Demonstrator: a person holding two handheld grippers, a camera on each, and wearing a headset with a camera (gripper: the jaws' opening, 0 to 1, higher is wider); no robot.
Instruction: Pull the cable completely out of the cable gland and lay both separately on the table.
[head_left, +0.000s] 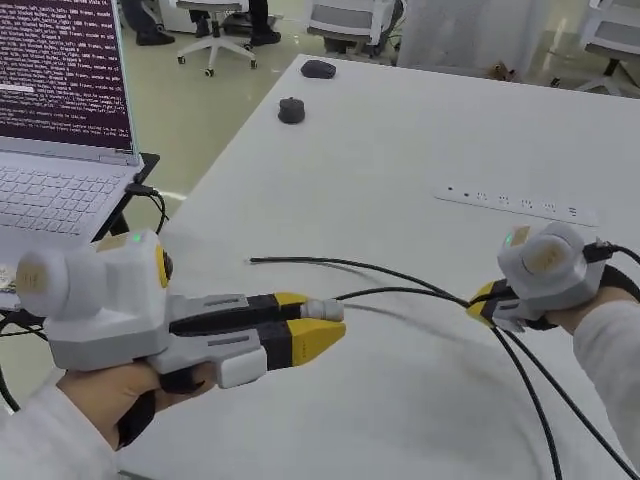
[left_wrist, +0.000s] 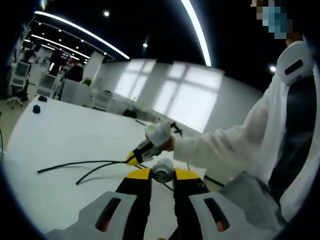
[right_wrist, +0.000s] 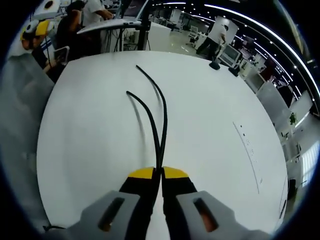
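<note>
Nearest the person, the left hand-held gripper (head_left: 318, 322) has its yellow jaws drawn narrow on the cable gland (head_left: 322, 309), a small pale, ribbed barrel pinched across its body at the jaw tips. In the left gripper view the gland (left_wrist: 162, 170) sits square between them. It looks light and rigid, but round and smooth enough to roll or squirt out of a loose pinch. A grip across the body, as here, seems the sound one, and it should be set down gently. Just beyond lies the cable (head_left: 300, 261), thin, black and limp, in two strands curving over the white surface (head_left: 400, 150). One free end stops just beside the gland and seems clear of it, though the pictures are too coarse to be sure. Further right, the right hand-held gripper (head_left: 484, 300) is closed on both strands together (right_wrist: 160, 150), well back from their ends. The cable would sag and trail if lifted, so holding near an end would give more control. Beyond these lie a power strip (head_left: 515, 204) and a mouse (head_left: 291, 110).
</note>
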